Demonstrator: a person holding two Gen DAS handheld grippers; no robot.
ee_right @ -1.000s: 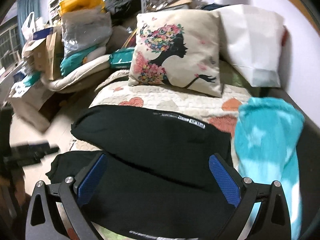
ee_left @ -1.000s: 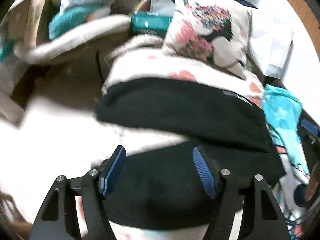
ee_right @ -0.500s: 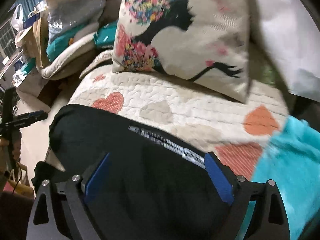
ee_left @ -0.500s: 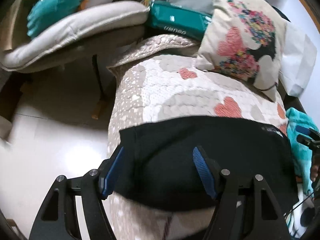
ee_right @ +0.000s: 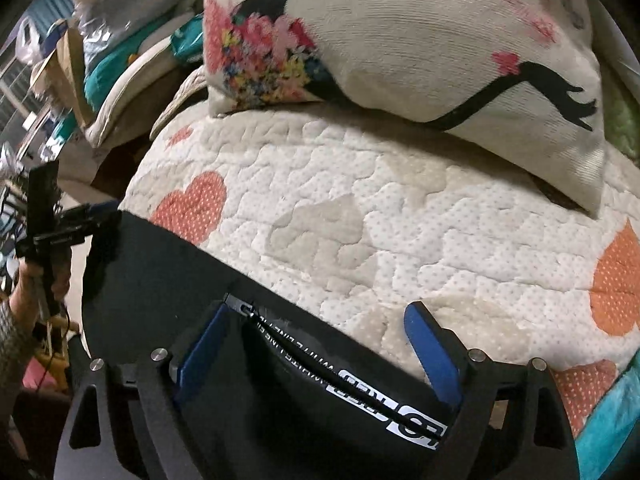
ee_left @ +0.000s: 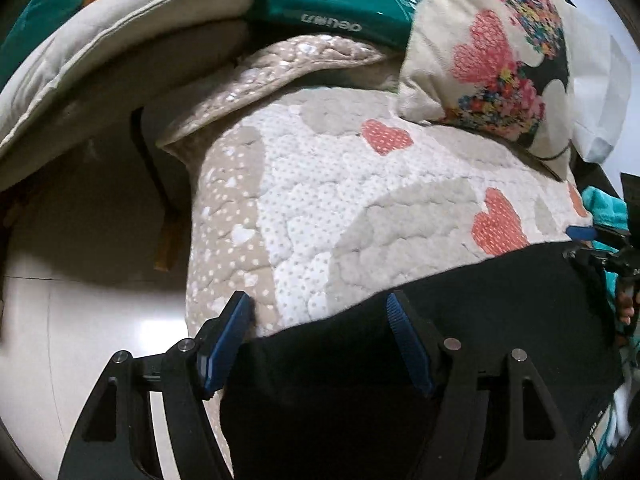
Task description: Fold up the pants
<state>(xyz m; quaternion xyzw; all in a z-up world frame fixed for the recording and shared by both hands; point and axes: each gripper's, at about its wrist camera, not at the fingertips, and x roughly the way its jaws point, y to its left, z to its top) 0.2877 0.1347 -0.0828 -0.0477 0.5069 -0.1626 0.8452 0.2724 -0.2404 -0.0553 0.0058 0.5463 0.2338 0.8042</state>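
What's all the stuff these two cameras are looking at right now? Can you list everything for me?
Pants: one pair, black, white lettering on the waistband, lying on the quilt's near edge.
Quilt: one, cream with orange hearts, covering the bed.
Printed cushion: one, cream with a flowered silhouette, at the far end of the quilt.
White pillow: one, behind the printed cushion.
Green package: one, teal, left of the cushion.
Beige pad: one, off the bed's left side, above the floor.
Turquoise cloth: one, right of the pants.
Left gripper: black with blue pads, jaws open over the pants' edge.
Right gripper: same make, jaws open over the waistband.
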